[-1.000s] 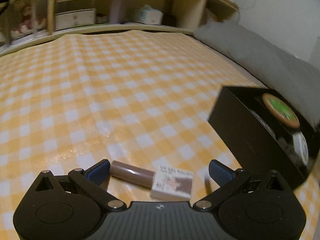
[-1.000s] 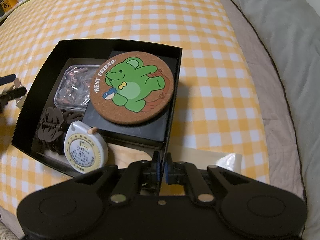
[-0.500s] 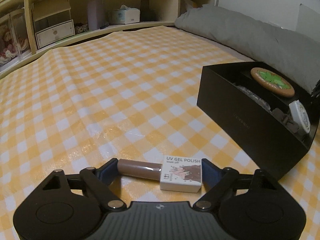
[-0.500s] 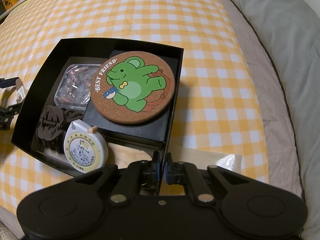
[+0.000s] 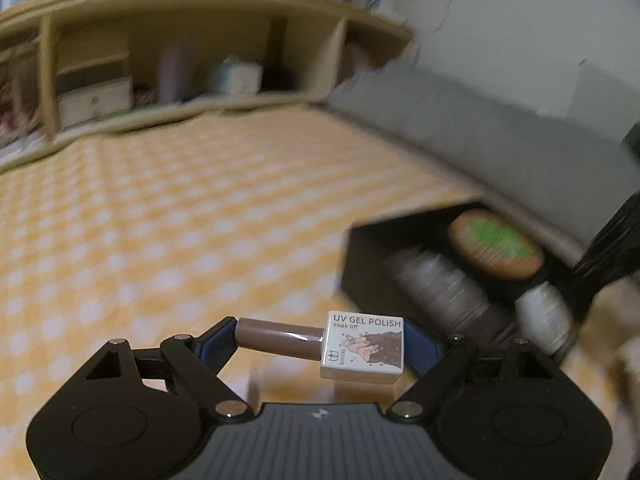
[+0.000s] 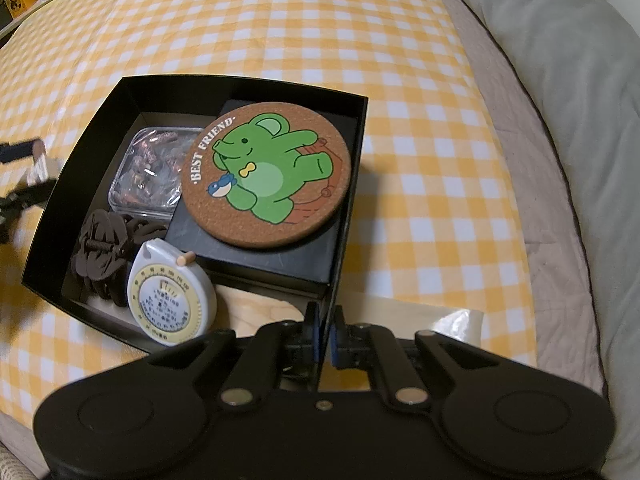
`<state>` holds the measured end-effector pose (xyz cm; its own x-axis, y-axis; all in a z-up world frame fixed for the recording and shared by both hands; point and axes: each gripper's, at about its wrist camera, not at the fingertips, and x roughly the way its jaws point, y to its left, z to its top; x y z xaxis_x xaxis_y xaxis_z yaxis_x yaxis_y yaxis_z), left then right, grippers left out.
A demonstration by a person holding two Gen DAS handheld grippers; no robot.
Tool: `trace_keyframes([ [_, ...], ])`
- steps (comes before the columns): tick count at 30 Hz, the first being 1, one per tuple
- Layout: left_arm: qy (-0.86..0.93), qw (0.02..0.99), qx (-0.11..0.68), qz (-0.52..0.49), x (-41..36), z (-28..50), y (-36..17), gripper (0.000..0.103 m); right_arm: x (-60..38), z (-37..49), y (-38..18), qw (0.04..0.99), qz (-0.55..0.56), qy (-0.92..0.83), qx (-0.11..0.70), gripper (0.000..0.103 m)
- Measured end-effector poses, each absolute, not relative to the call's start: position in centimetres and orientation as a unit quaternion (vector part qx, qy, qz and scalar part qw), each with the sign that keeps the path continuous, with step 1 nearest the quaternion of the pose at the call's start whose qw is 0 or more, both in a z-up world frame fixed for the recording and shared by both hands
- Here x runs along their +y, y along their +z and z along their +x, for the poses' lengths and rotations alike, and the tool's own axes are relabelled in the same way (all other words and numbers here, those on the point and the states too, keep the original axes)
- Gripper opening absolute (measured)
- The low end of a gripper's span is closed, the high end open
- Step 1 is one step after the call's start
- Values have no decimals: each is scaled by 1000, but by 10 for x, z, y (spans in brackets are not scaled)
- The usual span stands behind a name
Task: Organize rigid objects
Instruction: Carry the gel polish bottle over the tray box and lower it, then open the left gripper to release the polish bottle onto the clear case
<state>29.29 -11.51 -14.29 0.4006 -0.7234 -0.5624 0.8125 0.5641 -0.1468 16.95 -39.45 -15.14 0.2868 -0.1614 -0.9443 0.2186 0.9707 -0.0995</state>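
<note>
My left gripper (image 5: 320, 340) has the polish bottle (image 5: 362, 346) clamped lengthwise: 1 blue pad on the brown cap end, the other against the white block that reads "UV GEL POLISH". The bottle hangs clear of the checked cloth (image 5: 168, 220), level between the fingers, with the black box (image 5: 368, 272) ahead and to the right, badly blurred in this view.

My right gripper (image 6: 324, 332) is pinched tight on the box's near wall (image 6: 332, 280), fingers narrow, 1 inside and 1 outside. From here I see the box's contents sharply: a cork coaster (image 6: 266, 176) with a green elephant lying on a flat black case (image 6: 260, 248), a clear tub (image 6: 154, 168) of small brownish pieces, a brown hair clip (image 6: 106, 254), and a white tape measure (image 6: 170, 296) in the near corner. The left gripper's tip with the bottle shows just outside the box's left wall, blurred.
</note>
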Motion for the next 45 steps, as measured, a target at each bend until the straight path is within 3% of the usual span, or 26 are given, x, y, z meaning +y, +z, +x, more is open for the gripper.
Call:
trace_keyframes([
  [8,-542,798,233,120,-175,254,-98,87,-394,170,-151,800,21,-115,588,6],
  [19,-518,788,249,222,-227,261,-118,87,-395,170,-151,801,19,-114,588,6],
  [21,-504,795,255,221,-226,270,-122,88,-395,170,-151,801,19,-114,588,6],
  [24,-489,803,279,196,-224,278,-126,99,-395,170,-151,801,19,-113,587,6],
  [30,-499,805,301,114,-208,278,-120,101,-395,170,-151,801,17,-113,588,6],
  [45,-486,810,313,96,-193,253,-99,103,-394,171,-151,800,20,-115,588,6],
])
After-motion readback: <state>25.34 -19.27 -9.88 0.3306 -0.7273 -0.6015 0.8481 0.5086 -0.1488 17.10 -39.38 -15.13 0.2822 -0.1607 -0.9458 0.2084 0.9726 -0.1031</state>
